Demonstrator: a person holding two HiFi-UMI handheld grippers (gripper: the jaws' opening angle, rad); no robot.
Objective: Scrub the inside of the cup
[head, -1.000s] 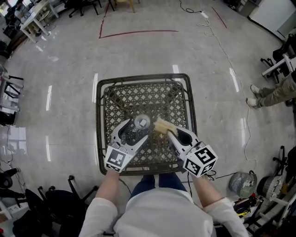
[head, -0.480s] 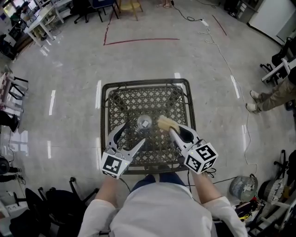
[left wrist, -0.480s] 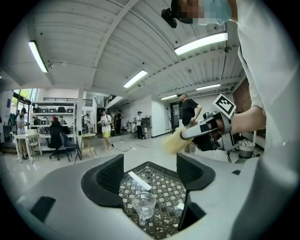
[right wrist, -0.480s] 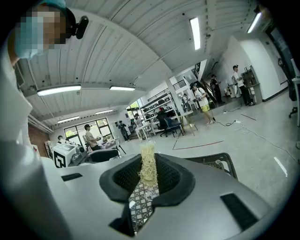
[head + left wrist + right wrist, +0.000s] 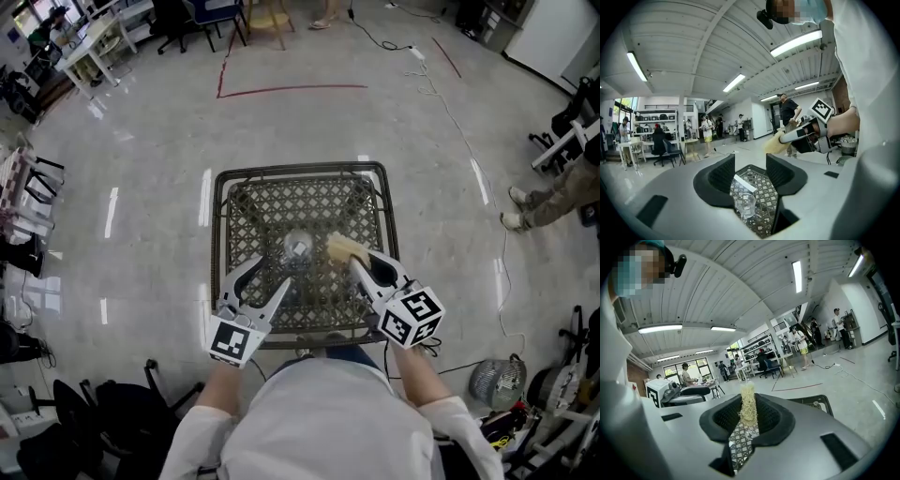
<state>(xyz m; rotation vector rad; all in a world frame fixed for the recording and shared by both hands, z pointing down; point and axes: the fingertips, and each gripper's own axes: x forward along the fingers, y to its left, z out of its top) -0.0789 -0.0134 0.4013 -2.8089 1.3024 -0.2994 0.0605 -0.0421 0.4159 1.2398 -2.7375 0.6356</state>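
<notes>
A clear plastic cup stands on the metal lattice table. In the left gripper view the cup shows low on the lattice, beyond and below the jaws. My left gripper hovers short of the cup, toward the table's near edge. Its jaws have just been closing, they stand apart, and nothing is between them. My right gripper is shut on a yellow fibrous scrubber, held just right of the cup. The scrubber stands upright between the right gripper pads.
The table's rim borders the lattice on all sides. A person's legs stand at the far right. A small fan and stands crowd the lower right, chairs the lower left. A cable runs across the floor.
My left gripper has drawn back from the cup toward me and risen, and its jaws stand narrower. The right gripper with the scrubber has hardly moved.
</notes>
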